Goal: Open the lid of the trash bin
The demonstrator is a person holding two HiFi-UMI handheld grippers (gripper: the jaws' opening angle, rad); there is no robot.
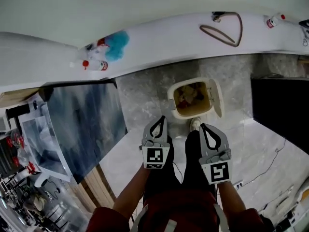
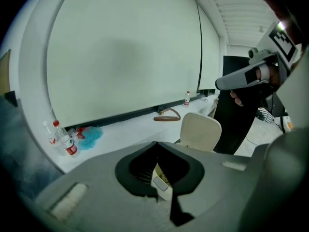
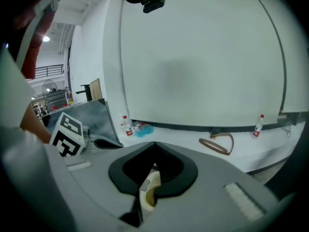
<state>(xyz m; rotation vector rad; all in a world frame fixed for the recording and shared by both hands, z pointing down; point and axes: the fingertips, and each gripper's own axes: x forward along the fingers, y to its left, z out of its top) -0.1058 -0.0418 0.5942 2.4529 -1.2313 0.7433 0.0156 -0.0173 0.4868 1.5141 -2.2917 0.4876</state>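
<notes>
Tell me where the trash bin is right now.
Head view, centre: the trash bin stands on the grey floor below the white ledge, just beyond the right gripper, lid open.

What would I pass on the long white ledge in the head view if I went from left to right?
Red-capped bottle → blue fluffy cloth → brown strap loop → small bottle.
</notes>
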